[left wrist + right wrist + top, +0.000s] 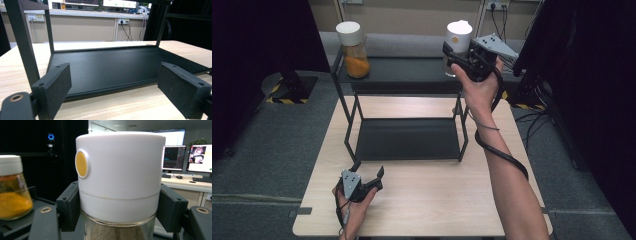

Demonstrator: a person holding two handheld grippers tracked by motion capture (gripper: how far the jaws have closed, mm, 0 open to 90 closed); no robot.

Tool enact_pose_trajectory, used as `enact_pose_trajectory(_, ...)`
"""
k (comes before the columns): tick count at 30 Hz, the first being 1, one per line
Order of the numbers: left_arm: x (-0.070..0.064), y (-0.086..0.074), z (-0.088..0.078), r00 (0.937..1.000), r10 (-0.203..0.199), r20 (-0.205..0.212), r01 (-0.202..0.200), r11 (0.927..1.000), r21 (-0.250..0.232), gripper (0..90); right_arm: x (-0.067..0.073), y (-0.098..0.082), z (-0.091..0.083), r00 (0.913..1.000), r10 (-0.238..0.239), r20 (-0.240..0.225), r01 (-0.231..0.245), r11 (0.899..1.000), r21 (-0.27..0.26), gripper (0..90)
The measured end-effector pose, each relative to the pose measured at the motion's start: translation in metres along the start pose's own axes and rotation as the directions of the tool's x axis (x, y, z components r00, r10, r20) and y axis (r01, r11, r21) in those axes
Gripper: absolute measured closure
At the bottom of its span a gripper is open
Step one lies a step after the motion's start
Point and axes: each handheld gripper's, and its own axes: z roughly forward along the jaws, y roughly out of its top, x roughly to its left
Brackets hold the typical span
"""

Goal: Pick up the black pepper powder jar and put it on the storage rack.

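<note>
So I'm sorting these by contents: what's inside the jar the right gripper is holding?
Below the white lid, the glass jar shows a brownish fill. How deep it goes is cut off, and the right gripper clamps the lid's sides.

The high view looks forward and down from above the near edge of the wooden table [422, 200], taking in the whole black two-tier rack [407, 137] and the grey floor on both sides. The left gripper view sits low over the near left part of the table, just short of the rack, and faces far along the rack's lower shelf [105, 67] toward a beige wall with sockets. The right gripper view is raised at the rack's upper shelf, far right, pressed close to a white-lidded jar [120, 177] and facing left, where an orange-filled jar [13, 192] stands; both jars also appear from above.
</note>
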Motion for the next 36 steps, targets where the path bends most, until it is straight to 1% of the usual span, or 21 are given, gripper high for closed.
enact_pose_trajectory(5, 0.000, 0.000, 0.000, 1.0000, 0.002, 0.000, -0.002, 1.0000, 0.001, 11.2, -0.002, 0.001, 0.011, 0.9995, 0.020, 0.027, -0.020, 1.000, 0.023, 30.9)
enact_pose_trajectory(9, -0.001, 0.000, 0.000, 1.0000, 0.005, -0.001, -0.005, 1.0000, 0.001, 11.2, 0.000, -0.001, 0.019, 0.9987, 0.021, 0.046, -0.023, 0.999, 0.046, 30.9)
enact_pose_trajectory(16, -0.001, 0.000, 0.000, 1.0000, 0.006, -0.001, -0.006, 1.0000, 0.001, 11.2, 0.003, -0.007, 0.028, 0.9971, 0.038, 0.066, -0.042, 0.998, 0.054, 30.9)
enact_pose_trajectory(19, -0.001, 0.000, 0.000, 1.0000, 0.006, 0.000, -0.006, 1.0000, 0.000, 11.2, 0.005, -0.009, 0.030, 0.9966, 0.036, 0.075, -0.040, 0.998, 0.056, 30.9)
enact_pose_trajectory(22, -0.001, 0.001, 0.000, 1.0000, 0.009, 0.001, -0.009, 1.0000, 0.003, 11.3, 0.006, -0.010, 0.031, 0.9974, 0.011, 0.072, -0.015, 0.998, 0.054, 30.8)
enact_pose_trajectory(28, -0.001, 0.000, 0.000, 0.9999, 0.010, 0.000, -0.010, 0.9999, 0.002, 11.2, 0.003, -0.013, 0.030, 0.9977, 0.017, 0.065, -0.020, 0.999, 0.046, 30.6)
enact_pose_trajectory(31, -0.001, 0.000, 0.000, 0.9999, 0.013, 0.000, -0.013, 0.9999, 0.001, 11.2, 0.002, -0.013, 0.030, 0.9984, 0.005, 0.055, -0.008, 0.999, 0.046, 30.4)
enact_pose_trajectory(34, -0.001, 0.000, 0.000, 0.9999, 0.012, -0.001, -0.012, 0.9999, 0.001, 11.2, 0.000, -0.012, 0.029, 0.9989, 0.012, 0.046, -0.014, 0.999, 0.048, 26.7)
enact_pose_trajectory(35, -0.001, 0.001, 0.000, 0.9999, 0.011, 0.000, -0.011, 0.9999, 0.003, 11.2, -0.001, -0.011, 0.029, 0.9987, 0.021, 0.046, -0.024, 0.999, 0.049, 23.2)
enact_pose_trajectory(36, -0.001, 0.000, 0.001, 1.0000, 0.010, 0.000, -0.010, 1.0000, 0.002, 11.2, -0.001, -0.009, 0.030, 0.9986, 0.028, 0.044, -0.031, 0.998, 0.062, 19.7)
